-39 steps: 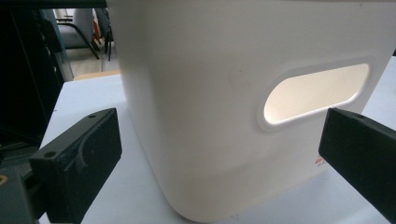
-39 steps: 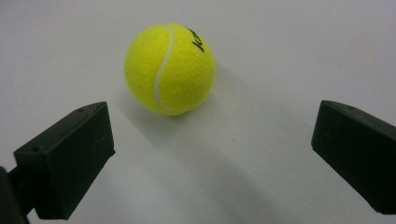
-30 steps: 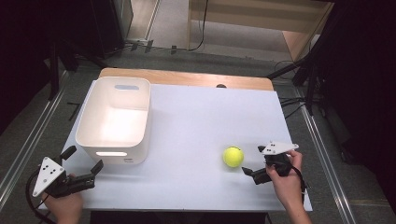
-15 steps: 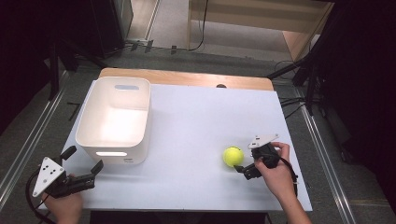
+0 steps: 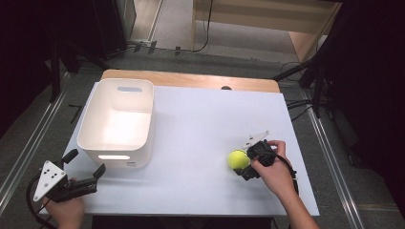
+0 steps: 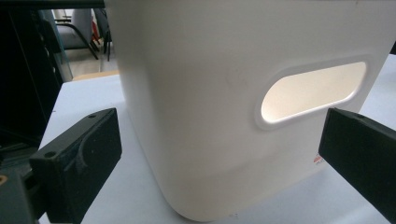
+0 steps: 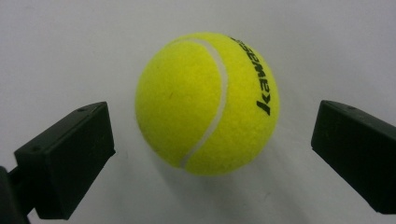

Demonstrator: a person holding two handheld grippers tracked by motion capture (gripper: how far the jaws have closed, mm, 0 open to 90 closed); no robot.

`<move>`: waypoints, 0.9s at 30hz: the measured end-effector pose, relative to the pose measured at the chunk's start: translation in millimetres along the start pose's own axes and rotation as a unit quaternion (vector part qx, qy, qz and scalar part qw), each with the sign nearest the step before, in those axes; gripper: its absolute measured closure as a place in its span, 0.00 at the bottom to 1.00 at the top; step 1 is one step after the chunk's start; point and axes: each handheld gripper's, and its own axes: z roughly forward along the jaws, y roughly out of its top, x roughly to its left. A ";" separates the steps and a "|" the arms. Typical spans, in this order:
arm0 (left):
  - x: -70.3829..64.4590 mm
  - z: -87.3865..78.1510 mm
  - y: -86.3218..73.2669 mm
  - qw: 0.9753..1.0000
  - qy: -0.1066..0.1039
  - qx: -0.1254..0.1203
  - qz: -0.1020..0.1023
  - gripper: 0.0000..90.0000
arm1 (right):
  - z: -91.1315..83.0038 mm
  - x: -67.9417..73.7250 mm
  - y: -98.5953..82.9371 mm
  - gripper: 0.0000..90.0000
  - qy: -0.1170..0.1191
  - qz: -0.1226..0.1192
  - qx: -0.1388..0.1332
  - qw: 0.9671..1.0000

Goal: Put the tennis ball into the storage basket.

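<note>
A yellow tennis ball [image 5: 237, 160] lies on the white table [image 5: 200, 124] at the right front. My right gripper [image 5: 247, 162] is open at the ball's right side, one jaw on each side of it; in the right gripper view the ball [image 7: 208, 102] sits between the two wide-apart jaws, with a gap to each. A white plastic bin [image 5: 119, 121] with a handle slot stands at the left. My left gripper [image 5: 86, 168] is open at the table's front left corner, pointing at the bin's near wall [image 6: 224, 107].
A wooden strip [image 5: 191, 80] runs along the table's far edge. Metal rails and cables lie on the floor on both sides. The table's middle between bin and ball is bare white surface.
My right gripper has moved left and forward to the ball, so its open jaws now stand around it. The ball, the bin and the left gripper have stayed put.
</note>
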 end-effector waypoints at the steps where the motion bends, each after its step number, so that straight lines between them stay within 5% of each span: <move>1: 0.1 0.0 0.0 1.000 0.000 0.000 0.001 0.00 | 0.4 -0.2 0.7 0.00 0.000 -0.002 0.002 1.000; 23: 0.0 0.0 0.1 1.000 -0.001 0.000 0.001 0.00 | 16.9 0.7 15.3 0.08 0.006 -0.014 0.049 0.999; 25: 0.1 0.0 0.0 1.000 -0.001 0.000 0.000 0.00 | 17.4 0.4 15.4 0.23 0.005 -0.013 0.048 0.999; 27: 0.1 0.0 0.0 1.000 -0.001 0.000 0.000 0.00 | 18.2 -0.8 15.5 0.25 0.009 -0.013 0.045 0.999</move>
